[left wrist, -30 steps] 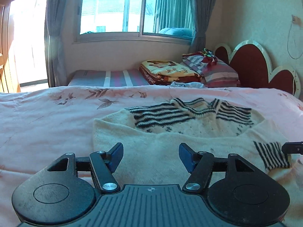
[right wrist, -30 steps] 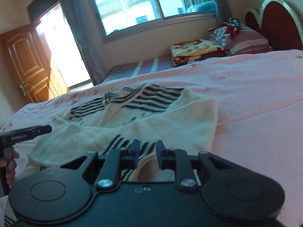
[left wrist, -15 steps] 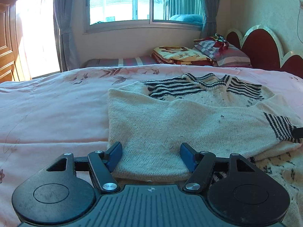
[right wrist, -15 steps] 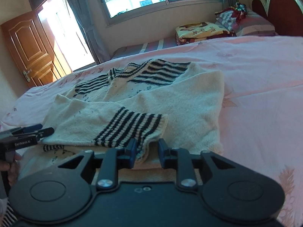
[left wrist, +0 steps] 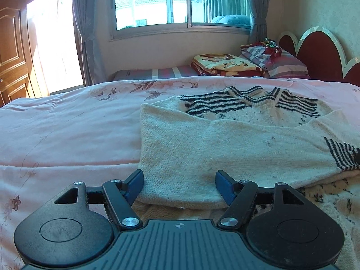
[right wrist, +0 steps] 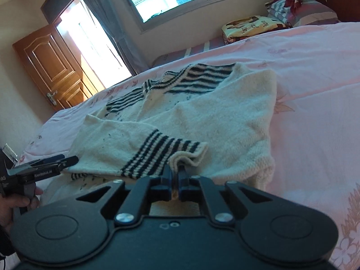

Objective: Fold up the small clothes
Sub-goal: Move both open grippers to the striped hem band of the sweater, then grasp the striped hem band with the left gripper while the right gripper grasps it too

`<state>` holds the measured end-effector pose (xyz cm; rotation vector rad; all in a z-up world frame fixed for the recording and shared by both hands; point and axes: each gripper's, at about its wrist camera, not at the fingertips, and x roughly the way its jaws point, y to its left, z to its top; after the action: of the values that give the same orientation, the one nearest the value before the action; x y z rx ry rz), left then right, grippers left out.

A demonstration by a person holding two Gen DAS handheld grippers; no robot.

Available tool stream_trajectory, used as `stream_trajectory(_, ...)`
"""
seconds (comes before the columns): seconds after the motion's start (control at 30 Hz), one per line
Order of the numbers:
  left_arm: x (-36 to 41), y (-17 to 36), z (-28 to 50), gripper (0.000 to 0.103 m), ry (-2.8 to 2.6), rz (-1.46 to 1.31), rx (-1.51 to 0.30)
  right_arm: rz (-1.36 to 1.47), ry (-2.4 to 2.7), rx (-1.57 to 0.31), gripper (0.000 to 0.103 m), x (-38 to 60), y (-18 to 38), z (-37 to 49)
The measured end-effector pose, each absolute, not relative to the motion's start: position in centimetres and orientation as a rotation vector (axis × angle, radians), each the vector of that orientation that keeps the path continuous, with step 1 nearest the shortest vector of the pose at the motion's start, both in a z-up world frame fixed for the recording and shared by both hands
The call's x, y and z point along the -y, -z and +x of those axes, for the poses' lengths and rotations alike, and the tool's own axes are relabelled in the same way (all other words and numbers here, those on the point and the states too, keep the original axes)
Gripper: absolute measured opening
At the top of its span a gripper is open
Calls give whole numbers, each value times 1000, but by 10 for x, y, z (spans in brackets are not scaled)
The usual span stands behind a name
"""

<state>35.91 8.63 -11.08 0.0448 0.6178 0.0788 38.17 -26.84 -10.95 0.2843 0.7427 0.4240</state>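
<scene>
Cream sweater [left wrist: 225, 148] spread on pink bedspread [left wrist: 67, 135] — folded sleeve between wide-open left gripper [left wrist: 179, 185]; striped cuff [right wrist: 162, 155] pinched in right gripper [right wrist: 175, 175], just closed.

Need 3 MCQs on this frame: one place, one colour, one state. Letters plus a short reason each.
1. Where does the sweater lie?
A on the pink bed
B on the floor
C on the windowsill

2. What colour are the sweater's stripes?
A red
B dark
C green

3. How is the right tool?
A wide open
B out of view
C shut on the striped cuff

Answers:
1 A, pink bedding shows all around it.
2 B, dark bands on cream knit.
3 C, its tips pinch the cuff edge, having just closed.
</scene>
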Motion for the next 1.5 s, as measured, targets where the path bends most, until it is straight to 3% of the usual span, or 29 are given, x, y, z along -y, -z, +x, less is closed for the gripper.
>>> stream_trajectory(0.07, -73, 110, 356, 70, -54, 92, -614, 255, -393, -674, 21, 271, 98, 374)
stream_trajectory(0.3, -73, 116, 363, 75, -72, 50, -680, 183, -394, -740, 12, 269, 110, 386)
stream_trajectory(0.37, -70, 115, 362, 75, -74, 70, -681, 182, -374, -703, 18, 269, 98, 378)
stream_trajectory(0.57, -69, 117, 362, 78, -77, 79, -670, 108, -375, -766, 19, 251, 104, 377)
stream_trajectory(0.67, -70, 117, 363, 95, -102, 132, -664, 146, -354, -752, 23, 255, 93, 365)
stream_trajectory(0.73, -72, 117, 364, 101, -107, 138, -667, 155, -337, -755, 24, 255, 89, 355)
stream_trajectory(1.03, -95, 92, 315, 101, 24, 151, -661, 288, -296, -797, 25, 271, 77, 299)
stream_trajectory(1.07, -102, 90, 299, 101, 43, 153, -669, 322, -293, -812, 25, 279, 78, 290)
stream_trajectory(1.2, -147, 92, 235, 61, 143, -32, -799, 452, -308, -894, 28, 307, 88, 251)
stream_trajectory(1.5, -183, 131, 142, 61, 402, -600, -952, 780, -400, -1043, 30, 307, 133, 166)
